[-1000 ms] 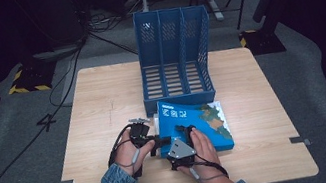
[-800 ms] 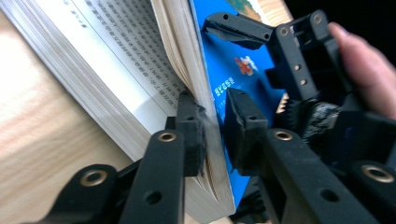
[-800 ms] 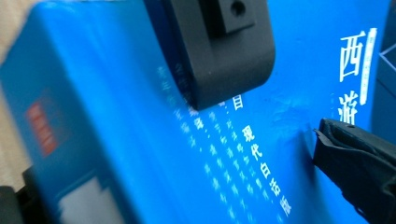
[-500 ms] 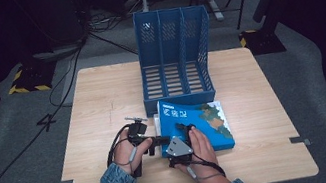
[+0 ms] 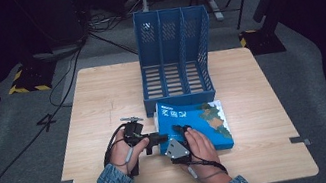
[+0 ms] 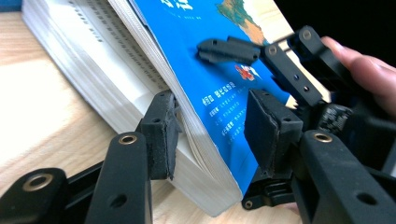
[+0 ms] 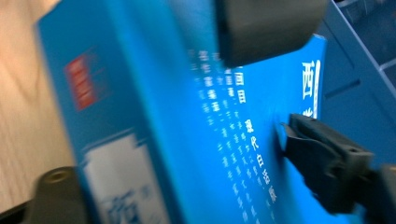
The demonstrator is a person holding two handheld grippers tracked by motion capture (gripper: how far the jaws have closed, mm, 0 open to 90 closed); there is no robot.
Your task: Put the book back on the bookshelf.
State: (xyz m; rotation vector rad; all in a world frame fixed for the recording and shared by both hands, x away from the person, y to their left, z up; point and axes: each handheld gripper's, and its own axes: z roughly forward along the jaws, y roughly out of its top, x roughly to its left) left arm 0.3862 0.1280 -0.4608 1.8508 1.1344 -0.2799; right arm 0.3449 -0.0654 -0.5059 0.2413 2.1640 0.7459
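A thick blue book [image 5: 206,119] lies on the wooden table [image 5: 101,97], in front of a blue file rack [image 5: 174,54]. My left gripper [image 5: 156,137] comes at the book's near left corner. In the left gripper view the book [image 6: 219,93] is tilted, and its page edge sits between the jaws of my left gripper [image 6: 212,126]. Those jaws have just been opening, and the cover-side pad [image 6: 268,128] stands off the cover. My right gripper [image 5: 179,131] has just been closing. One finger [image 7: 322,158] now lies on the cover of the book [image 7: 140,93].
The rack has three upright slots open toward me and stands just behind the book. Bare tabletop lies left and right of the book. Black cables [image 5: 64,88] run over the grey floor on the left. Dark stands rise beyond the table.
My left gripper has edged slightly right, up against the book's corner. The right hand and the book stay where they were.
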